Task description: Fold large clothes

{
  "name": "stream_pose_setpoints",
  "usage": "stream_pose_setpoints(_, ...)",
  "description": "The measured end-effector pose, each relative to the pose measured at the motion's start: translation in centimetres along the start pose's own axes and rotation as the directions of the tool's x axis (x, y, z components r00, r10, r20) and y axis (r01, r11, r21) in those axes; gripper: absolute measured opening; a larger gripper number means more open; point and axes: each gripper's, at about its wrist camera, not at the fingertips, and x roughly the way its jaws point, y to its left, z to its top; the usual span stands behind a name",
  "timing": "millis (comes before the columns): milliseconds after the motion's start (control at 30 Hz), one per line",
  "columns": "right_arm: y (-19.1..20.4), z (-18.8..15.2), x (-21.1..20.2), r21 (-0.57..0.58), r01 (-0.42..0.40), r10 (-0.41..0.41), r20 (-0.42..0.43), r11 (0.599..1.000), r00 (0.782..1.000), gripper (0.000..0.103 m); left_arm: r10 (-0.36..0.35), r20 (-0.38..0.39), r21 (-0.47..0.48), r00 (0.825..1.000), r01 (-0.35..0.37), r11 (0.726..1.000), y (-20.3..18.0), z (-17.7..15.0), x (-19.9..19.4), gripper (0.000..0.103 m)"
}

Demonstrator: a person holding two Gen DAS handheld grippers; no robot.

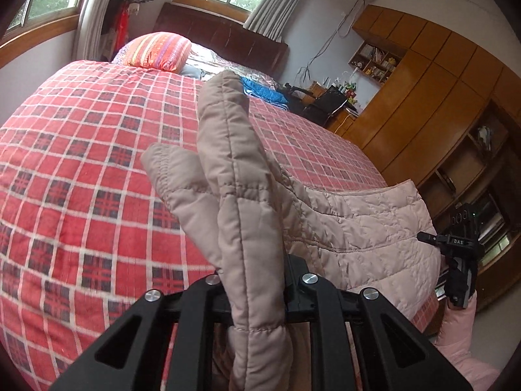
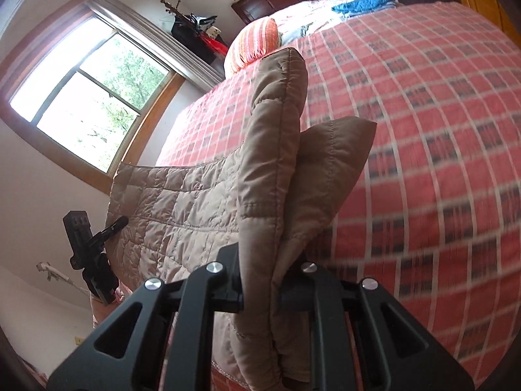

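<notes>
Gripping quilted coat [image 1: 358,228], both tongs

Both tool tips buried in jacket [image 1: 247,228] folds, plaid bedspread [image 2: 439,195] motion-blurred

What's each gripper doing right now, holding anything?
Left gripper: shut on the beige quilted padded jacket.
Right gripper: shut on the same jacket, held above the red plaid bedspread.
</notes>
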Motion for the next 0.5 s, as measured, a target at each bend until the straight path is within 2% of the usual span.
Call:
stream_pose_setpoints(100,-0.6,-3.0,0.5,0.014,0.010,-0.009,-0.027,1.000,1.000,0.014,0.026,-0.025,-0.004,0.999,-0.026,1.000,0.6,-3.0,0.1,0.016)
stream_pose_setpoints(233,-2.6,-5.0,2.2,0.061,0.009,-0.005,-0.053,0.998,0.999,0.014,0.074,-0.053,-0.018,0.996,-0.075,0.997,2.3,-6.2,1.1,0.017)
stream_pose_setpoints(400,-5.6,-5.8,4.7,0.138,0.005,0.004,-0.064,0.990,0.998,0.016,0.101,-0.093,-0.056,0.991,-0.106,0.993,4.7,-8.1,3.3,0.023)
stream_pose_setpoints(500,-6.7,-6.2,5.9,0.170,0.010,0.002,-0.068,0.985,0.998,0.017,0.120,-0.104,-0.049,0.987,-0.126,0.991,5.5,-9.0,4.4,0.027)
